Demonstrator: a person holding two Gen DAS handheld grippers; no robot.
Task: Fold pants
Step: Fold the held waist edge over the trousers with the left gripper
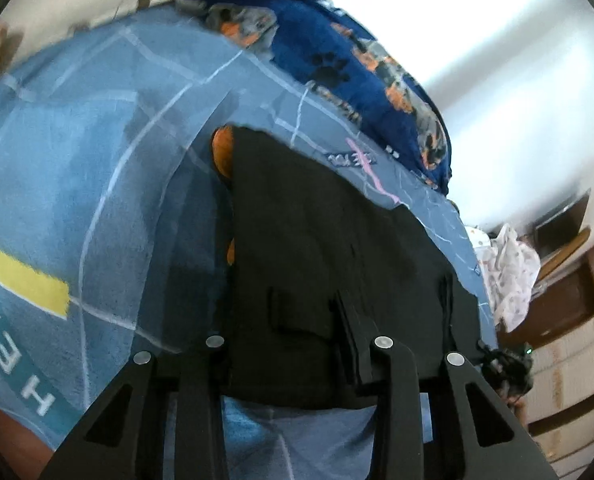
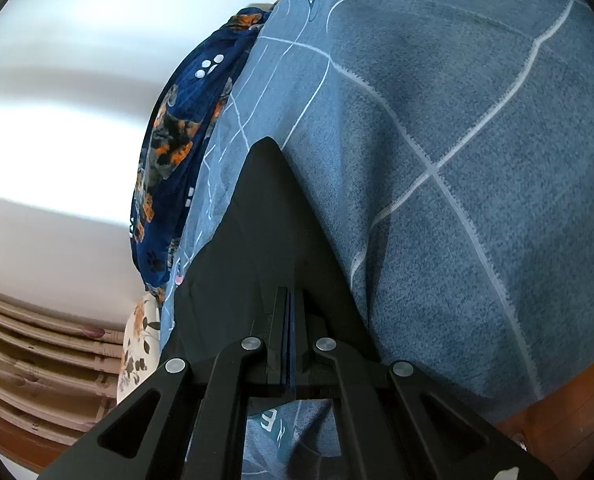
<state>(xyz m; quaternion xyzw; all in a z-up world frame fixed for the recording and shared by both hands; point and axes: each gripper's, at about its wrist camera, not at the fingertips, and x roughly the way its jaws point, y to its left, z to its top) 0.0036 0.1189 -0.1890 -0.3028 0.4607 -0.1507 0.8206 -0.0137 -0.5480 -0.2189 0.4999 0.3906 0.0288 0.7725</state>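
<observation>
Black pants lie on a blue bedsheet with white lines. In the left wrist view my left gripper sits at the near edge of the pants, its black fingers merging with the dark cloth, so its state is unclear. In the right wrist view my right gripper is shut on a corner of the pants, with the cloth pinched between its fingers and draped forward in a pointed flap.
A dark blue blanket with orange dog and paw prints lies bunched at the far bed edge and also shows in the right wrist view. White patterned cloth and wooden furniture stand beside the bed.
</observation>
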